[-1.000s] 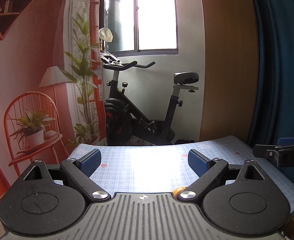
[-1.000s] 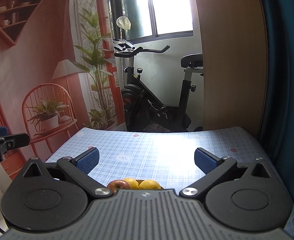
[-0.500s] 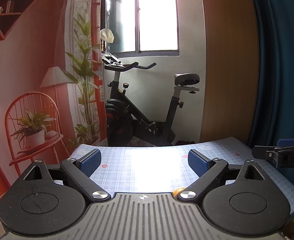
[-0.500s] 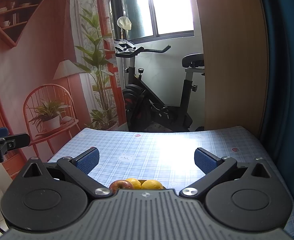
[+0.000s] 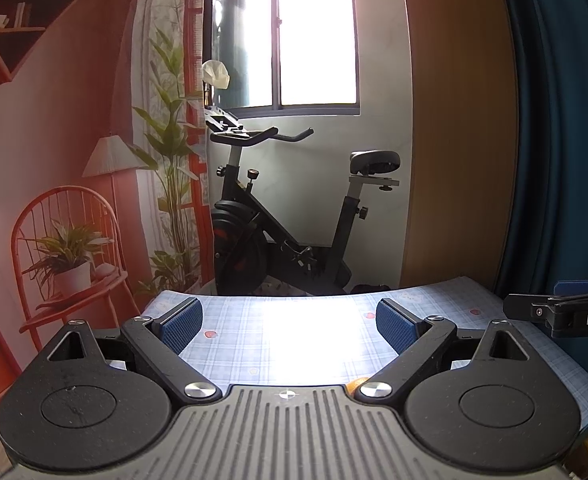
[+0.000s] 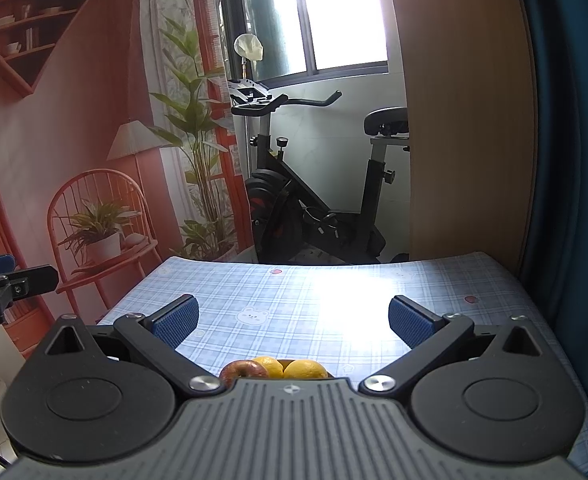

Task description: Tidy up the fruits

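In the right wrist view a red apple point(image 6: 243, 370) and two yellow-orange fruits point(image 6: 305, 369) peek over the gripper body, close below my right gripper point(image 6: 292, 320), which is open and holds nothing. What they rest in is mostly hidden. My left gripper point(image 5: 290, 320) is also open and holds nothing above the checked tablecloth point(image 5: 294, 332). A sliver of orange fruit point(image 5: 354, 383) shows by its right finger's base. The right gripper's finger point(image 5: 550, 312) enters the left wrist view from the right; the left gripper's finger point(image 6: 14, 284) shows at the left of the right wrist view.
The table point(image 6: 334, 300) has a blue checked cloth with glare in the middle. Beyond its far edge stand an exercise bike point(image 6: 314, 200), a wooden panel point(image 6: 466, 120) and a blue curtain point(image 6: 574, 160) on the right. A printed backdrop point(image 6: 74, 140) fills the left.
Both views have tilted down very slightly. Both grippers stay open and the fruit has not moved.
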Demonstrator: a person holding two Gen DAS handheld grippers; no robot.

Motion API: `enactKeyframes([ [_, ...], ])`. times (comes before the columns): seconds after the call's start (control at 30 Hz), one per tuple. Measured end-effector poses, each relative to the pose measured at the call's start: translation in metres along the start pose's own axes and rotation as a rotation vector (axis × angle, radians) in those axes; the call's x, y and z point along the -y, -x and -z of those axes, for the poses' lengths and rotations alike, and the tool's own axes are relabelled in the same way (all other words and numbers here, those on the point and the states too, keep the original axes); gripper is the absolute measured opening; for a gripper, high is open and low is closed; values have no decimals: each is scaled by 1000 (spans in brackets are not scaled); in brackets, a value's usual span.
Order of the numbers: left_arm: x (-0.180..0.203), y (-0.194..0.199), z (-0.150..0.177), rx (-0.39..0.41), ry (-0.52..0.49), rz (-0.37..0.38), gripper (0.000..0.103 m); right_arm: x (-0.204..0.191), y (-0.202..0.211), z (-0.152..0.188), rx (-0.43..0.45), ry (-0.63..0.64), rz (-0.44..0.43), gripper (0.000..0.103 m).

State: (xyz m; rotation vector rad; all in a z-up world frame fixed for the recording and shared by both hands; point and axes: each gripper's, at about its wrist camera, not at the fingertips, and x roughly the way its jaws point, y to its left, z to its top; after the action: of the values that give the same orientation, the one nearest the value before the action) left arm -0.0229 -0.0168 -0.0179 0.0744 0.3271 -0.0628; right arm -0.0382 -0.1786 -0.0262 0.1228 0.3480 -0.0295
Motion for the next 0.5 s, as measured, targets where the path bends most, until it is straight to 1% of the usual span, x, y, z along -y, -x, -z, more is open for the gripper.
enactKeyframes([
  [0.5, 0, 0, 0, -1, 1, 1, 95, 1, 2, 1, -2, -3, -6, 103],
])
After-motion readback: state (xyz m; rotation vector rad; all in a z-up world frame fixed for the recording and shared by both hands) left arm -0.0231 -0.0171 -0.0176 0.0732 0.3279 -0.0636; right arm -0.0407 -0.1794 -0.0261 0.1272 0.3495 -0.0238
